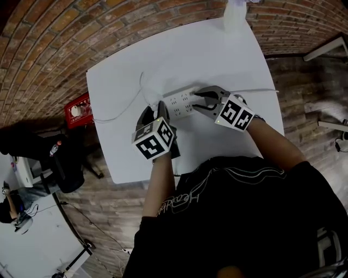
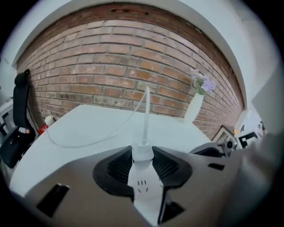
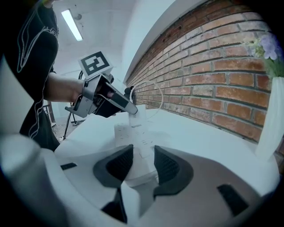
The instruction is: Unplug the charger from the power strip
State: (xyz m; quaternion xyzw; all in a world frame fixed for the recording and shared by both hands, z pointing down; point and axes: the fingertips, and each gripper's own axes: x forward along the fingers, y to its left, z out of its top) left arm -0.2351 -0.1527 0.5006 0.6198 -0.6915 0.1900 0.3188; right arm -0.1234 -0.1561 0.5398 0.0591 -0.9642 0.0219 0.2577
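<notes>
White table (image 1: 217, 49), seen from head view. Left tool (image 1: 154, 111) sits at approx. 9 o'clock of power strip (image 1: 182, 103), jaws pinching white charger (image 2: 142, 153) at strip's left end. Charger cable (image 2: 145, 115) runs toward 12 o'clock, then curves off to 9 o'clock. Strip lies flat near table ctr. Right tool (image 1: 209, 98) is at strip's 3 o'clock end, jaws clamped on strip body, one pad per side. Vase (image 1: 235, 13) stands at table's 12 o'clock edge.
</notes>
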